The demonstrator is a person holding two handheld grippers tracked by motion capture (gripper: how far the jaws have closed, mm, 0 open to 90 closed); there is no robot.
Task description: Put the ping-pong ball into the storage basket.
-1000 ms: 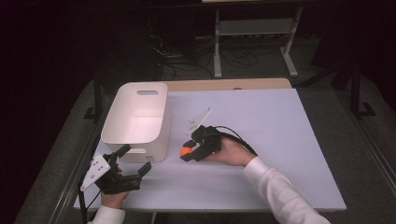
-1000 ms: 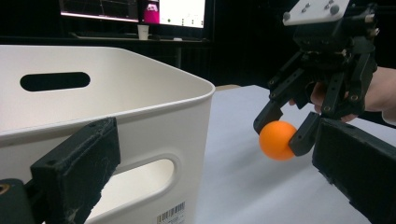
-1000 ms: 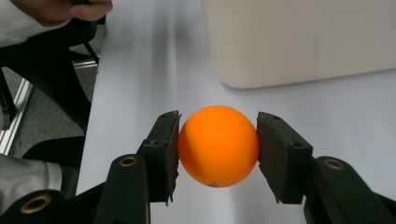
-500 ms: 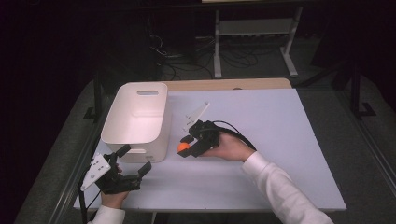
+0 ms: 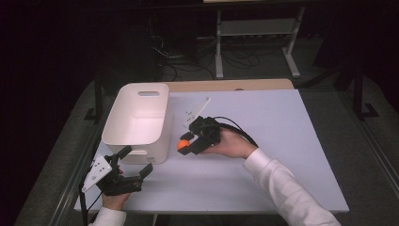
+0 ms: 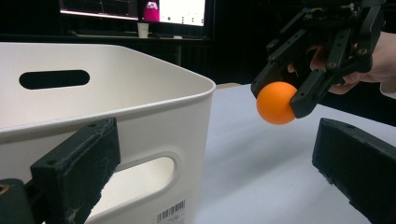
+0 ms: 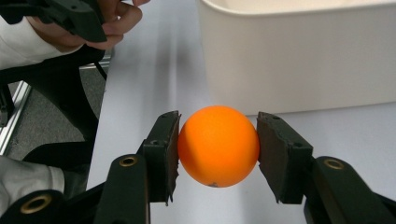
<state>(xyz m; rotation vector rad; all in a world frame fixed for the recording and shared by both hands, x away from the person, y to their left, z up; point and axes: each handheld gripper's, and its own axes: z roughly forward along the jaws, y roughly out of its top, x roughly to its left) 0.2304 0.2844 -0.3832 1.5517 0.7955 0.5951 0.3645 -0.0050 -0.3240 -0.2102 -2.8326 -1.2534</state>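
An orange ball [image 7: 218,145] sits pinched between the two black jaws of my right gripper [image 7: 218,154], which is shut on it. In the high view that gripper [image 5: 184,144] holds the ball [image 5: 182,144] above the white table, just right of the white bin [image 5: 136,123]. From the left gripper view the ball [image 6: 276,102] hangs in the air beside the bin's corner [image 6: 196,88]. My left gripper [image 5: 137,162] rests near the table's front left, in front of the bin, its jaws open with nothing between them.
The white bin has handle slots and a barcode label [image 6: 171,212] on its near wall. A wooden strip [image 5: 226,85] runs along the table's far edge. A metal rack [image 5: 256,28] and cables lie on the dark floor beyond.
My right gripper has risen with the orange ball and shifted slightly toward the bin. The left gripper has stayed where it was.
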